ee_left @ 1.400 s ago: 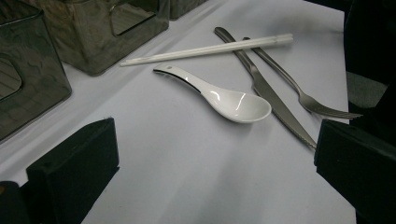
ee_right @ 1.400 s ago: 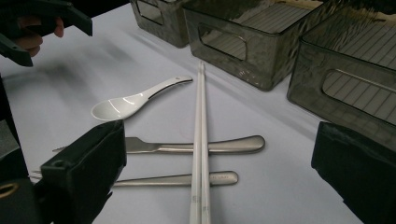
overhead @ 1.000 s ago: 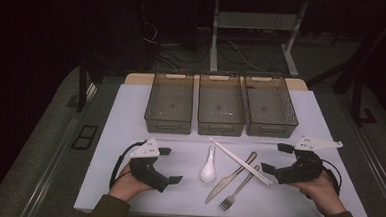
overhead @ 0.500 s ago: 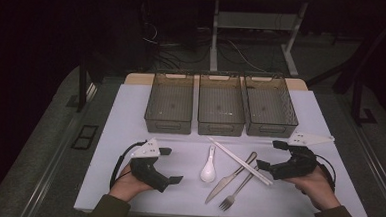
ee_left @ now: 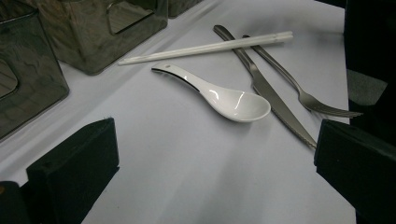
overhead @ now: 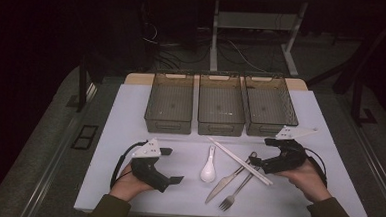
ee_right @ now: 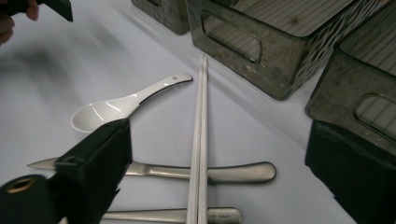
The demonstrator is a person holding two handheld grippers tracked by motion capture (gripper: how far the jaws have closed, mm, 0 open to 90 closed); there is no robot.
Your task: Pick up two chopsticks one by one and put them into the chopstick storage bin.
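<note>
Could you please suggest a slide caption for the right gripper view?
Open right hand-held gripper poised over white chopsticks crossing a knife and fork, spoon beside.

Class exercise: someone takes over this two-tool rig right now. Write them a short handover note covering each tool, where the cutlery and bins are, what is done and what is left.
Left tool: open, holding nothing, low over the table left of the white spoon.
Right tool: open, holding nothing, jaws at the near end of the white chopsticks.
Things: the chopsticks lie across the handles of the knife and fork; the spoon lies apart to their left. Three bins stand in a row behind them, with no cutlery visible inside.
Done: nothing sorted yet.
Left: probably grip the chopsticks first, then move all four utensils to the bins.
</note>
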